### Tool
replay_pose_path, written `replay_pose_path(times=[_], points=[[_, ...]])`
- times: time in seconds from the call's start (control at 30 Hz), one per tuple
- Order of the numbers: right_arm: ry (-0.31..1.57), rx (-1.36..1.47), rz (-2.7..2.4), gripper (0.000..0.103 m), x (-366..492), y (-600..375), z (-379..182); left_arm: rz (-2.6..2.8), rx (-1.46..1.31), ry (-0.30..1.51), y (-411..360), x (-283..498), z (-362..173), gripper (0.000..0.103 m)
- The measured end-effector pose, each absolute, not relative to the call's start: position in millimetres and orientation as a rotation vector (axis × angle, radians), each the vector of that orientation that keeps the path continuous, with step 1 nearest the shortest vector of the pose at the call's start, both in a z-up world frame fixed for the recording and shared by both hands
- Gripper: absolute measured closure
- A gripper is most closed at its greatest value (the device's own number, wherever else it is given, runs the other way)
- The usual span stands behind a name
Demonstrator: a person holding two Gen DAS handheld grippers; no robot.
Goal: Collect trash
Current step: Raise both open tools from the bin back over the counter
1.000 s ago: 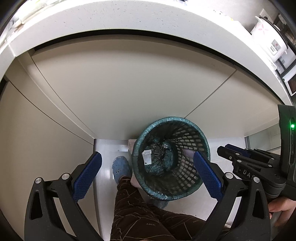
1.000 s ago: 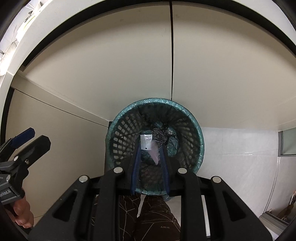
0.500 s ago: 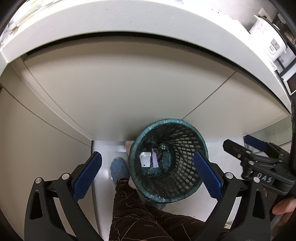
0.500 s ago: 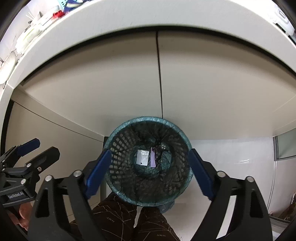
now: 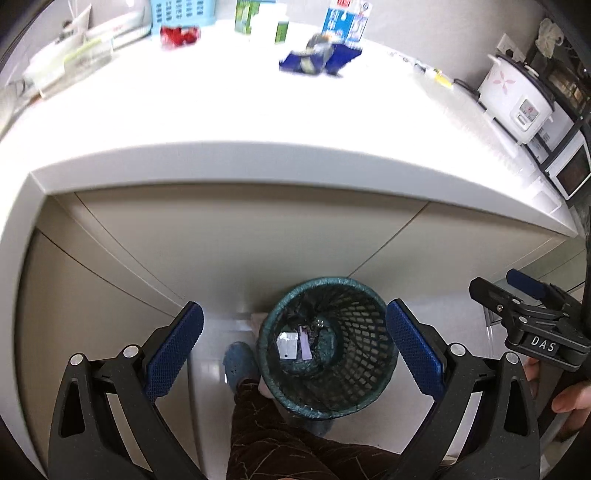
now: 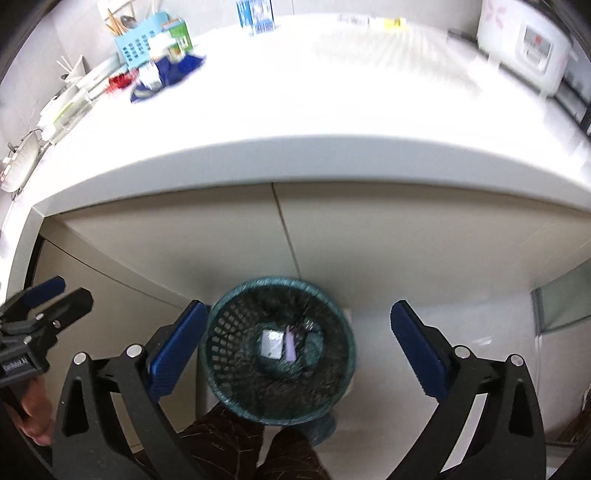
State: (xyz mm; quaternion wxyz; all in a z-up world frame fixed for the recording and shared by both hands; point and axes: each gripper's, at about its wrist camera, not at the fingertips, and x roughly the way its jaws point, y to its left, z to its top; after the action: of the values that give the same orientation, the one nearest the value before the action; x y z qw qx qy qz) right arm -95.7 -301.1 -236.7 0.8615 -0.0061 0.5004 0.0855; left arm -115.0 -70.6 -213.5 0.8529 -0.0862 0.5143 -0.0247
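A green mesh waste basket (image 5: 365,332) with a bag liner stands on the floor against the cabinet front. At its bottom lie a white scrap (image 5: 287,345) and a purple strip (image 5: 306,342). My left gripper (image 5: 293,312) hangs open high above the basket, holding nothing. My right gripper (image 6: 300,310) is also high over the basket (image 6: 229,332); its jaws are opening and nothing is between them. The white scrap (image 6: 272,343) and purple strip (image 6: 290,345) show far below it. A crumpled blue wrapper (image 5: 319,57) lies on the white counter (image 5: 258,129).
A milk carton (image 5: 345,22), green boxes, a red item (image 5: 180,35) and a light blue basket (image 6: 138,46) stand at the counter's back. A rice cooker (image 5: 517,99) sits at the right. The person's brown trouser leg (image 5: 266,424) and blue slipper (image 5: 238,360) are beside the basket.
Both grippers rose, bringing the countertop into view. The right gripper's jaws went from shut on the purple strip to wide open, and the strip now lies in the basket.
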Motion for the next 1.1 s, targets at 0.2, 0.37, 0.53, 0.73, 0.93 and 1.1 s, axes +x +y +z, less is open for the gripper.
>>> replay_pose_path(times=[0.2,0.37,0.53,0.73,0.93,1.1], points=[[0.966,-0.033,0.176,0.008,-94,-304,-196,-0.058,-0.173,1.016,-70,-114,-171,0.006],[0.922,-0.001,0.177,0.008,-84,-306,-161,-0.053,-0.178,0.982,-68,-104,-145,0.006],[0.890,0.005,0.181,0.008,-66,-299,-130,-0.054,-0.187,0.950,-61,-90,-122,0.006],[0.873,0.004,0.182,0.008,-39,-289,-109,-0.040,-0.191,0.928,-47,-61,-103,0.006],[0.871,0.000,0.181,0.008,-10,-276,-101,-0.019,-0.187,0.918,-26,-27,-96,0.006],[0.876,0.002,0.179,0.008,18,-262,-99,0.006,-0.197,0.911,1,5,-94,0.006]])
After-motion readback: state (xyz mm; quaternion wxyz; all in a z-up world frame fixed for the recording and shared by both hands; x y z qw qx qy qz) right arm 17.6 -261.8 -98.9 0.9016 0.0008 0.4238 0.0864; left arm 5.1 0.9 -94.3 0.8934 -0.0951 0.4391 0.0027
